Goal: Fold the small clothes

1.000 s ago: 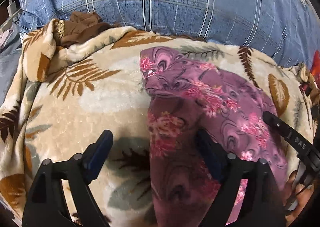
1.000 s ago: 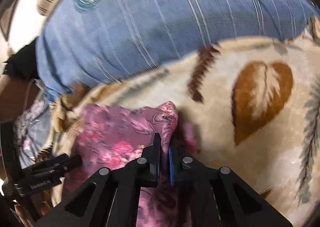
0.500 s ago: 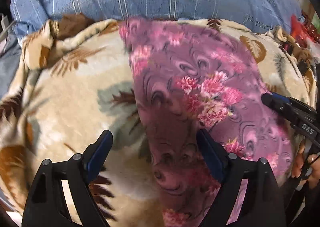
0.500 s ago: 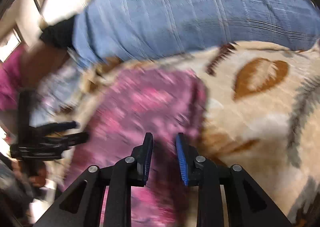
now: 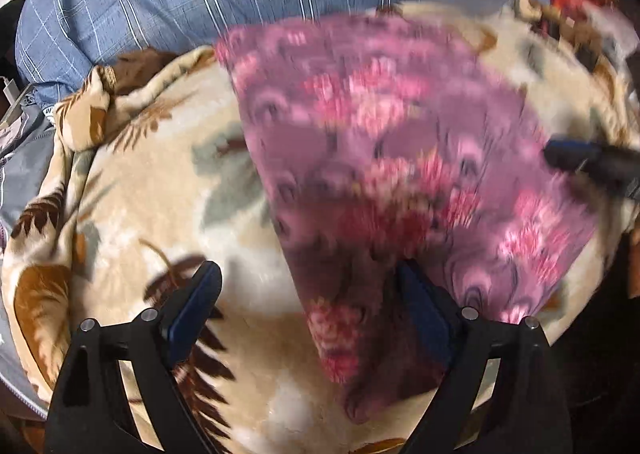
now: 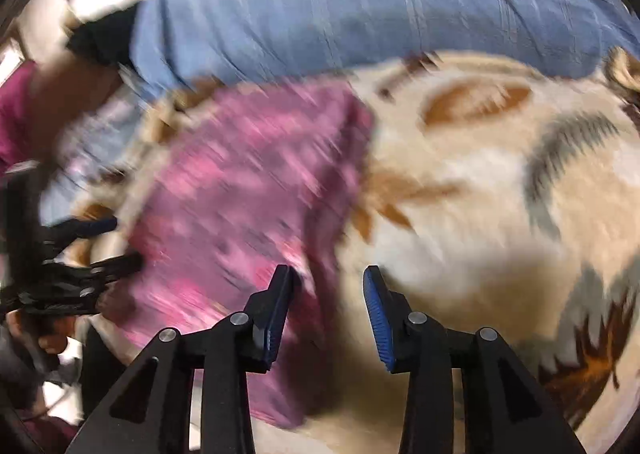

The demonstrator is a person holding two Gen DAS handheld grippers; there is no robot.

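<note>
We have the purple floral garment [image 5: 400,158] laid flat on the leaf-print blanket [image 5: 132,182], our left gripper [image 5: 308,314] wide, our right gripper's [image 6: 326,306] jaws just opening and empty, and further folds seemingly left.

purple floral cloth [image 6: 248,190] motion-blurred; leaf-print blanket [image 6: 480,182] smeared, cut by frame edge

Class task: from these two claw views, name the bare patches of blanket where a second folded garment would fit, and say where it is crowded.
Free: the cream leaf-print fleece blanket left of the purple floral garment, and right of it toward the blue checked pillow. Crowded: the blanket's bunched corner.
</note>
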